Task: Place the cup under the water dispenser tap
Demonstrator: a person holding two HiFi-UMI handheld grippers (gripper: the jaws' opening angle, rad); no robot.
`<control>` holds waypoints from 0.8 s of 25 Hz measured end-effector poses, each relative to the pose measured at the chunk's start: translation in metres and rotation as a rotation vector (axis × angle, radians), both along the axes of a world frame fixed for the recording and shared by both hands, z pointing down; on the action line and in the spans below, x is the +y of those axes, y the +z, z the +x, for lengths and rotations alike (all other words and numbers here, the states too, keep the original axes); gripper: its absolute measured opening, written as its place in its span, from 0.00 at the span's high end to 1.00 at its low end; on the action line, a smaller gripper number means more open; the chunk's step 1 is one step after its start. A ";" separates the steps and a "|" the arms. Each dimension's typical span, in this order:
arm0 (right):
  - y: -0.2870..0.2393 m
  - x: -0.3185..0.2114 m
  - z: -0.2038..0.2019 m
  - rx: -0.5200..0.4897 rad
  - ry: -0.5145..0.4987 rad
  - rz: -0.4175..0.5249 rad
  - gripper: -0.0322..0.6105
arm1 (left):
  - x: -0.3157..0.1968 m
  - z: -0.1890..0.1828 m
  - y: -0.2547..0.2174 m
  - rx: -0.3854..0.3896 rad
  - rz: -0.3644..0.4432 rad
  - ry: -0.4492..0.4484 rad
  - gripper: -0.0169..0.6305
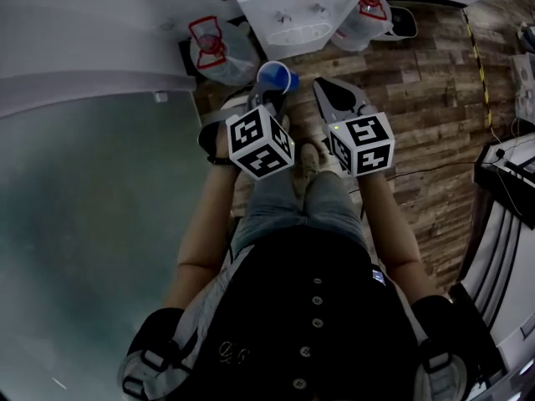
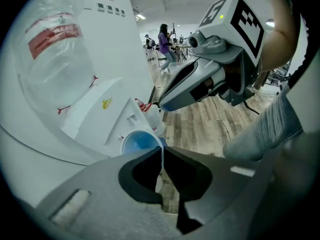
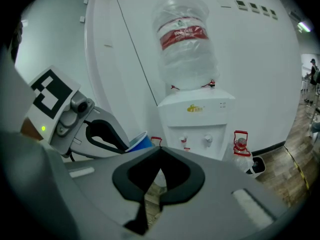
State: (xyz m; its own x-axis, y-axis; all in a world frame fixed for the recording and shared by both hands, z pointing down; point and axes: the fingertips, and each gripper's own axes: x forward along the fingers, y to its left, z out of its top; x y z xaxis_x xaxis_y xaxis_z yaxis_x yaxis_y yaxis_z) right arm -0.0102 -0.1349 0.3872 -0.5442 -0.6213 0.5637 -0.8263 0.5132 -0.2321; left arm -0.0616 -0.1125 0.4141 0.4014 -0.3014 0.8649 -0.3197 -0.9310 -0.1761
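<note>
- Blue cup (image 1: 277,77): hanging in the air in front of the white water dispenser (image 3: 197,119), not yet under its taps.
- Left gripper (image 2: 161,151): jaws clamping the cup's thin rim.
- Right gripper (image 3: 160,150): jaws pressing together on nothing.
- Wood-plank floor (image 1: 435,98): running beneath both grippers.
- Large bottle (image 3: 184,44): standing upside down on the dispenser.
- Spare bottles (image 1: 219,53): sitting on the floor at either side of the dispenser, by the white wall (image 3: 260,59).
</note>
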 end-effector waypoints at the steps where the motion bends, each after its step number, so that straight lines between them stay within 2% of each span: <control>1: 0.004 -0.003 0.001 0.002 0.008 -0.006 0.95 | -0.004 -0.001 0.004 -0.007 0.004 0.004 0.95; 7: 0.031 -0.020 -0.006 0.074 -0.009 -0.016 0.95 | -0.026 -0.003 0.024 -0.007 0.015 -0.002 0.95; 20: 0.104 -0.049 -0.025 0.048 -0.031 -0.076 0.95 | -0.051 -0.006 0.097 -0.103 0.030 0.054 0.95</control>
State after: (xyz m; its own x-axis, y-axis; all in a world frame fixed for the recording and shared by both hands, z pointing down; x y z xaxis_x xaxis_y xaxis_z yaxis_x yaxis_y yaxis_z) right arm -0.0350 -0.1834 0.4910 -0.5339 -0.5586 0.6348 -0.8213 0.5212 -0.2321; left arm -0.0679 -0.1639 0.5114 0.3274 -0.3080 0.8933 -0.2483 -0.9402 -0.2332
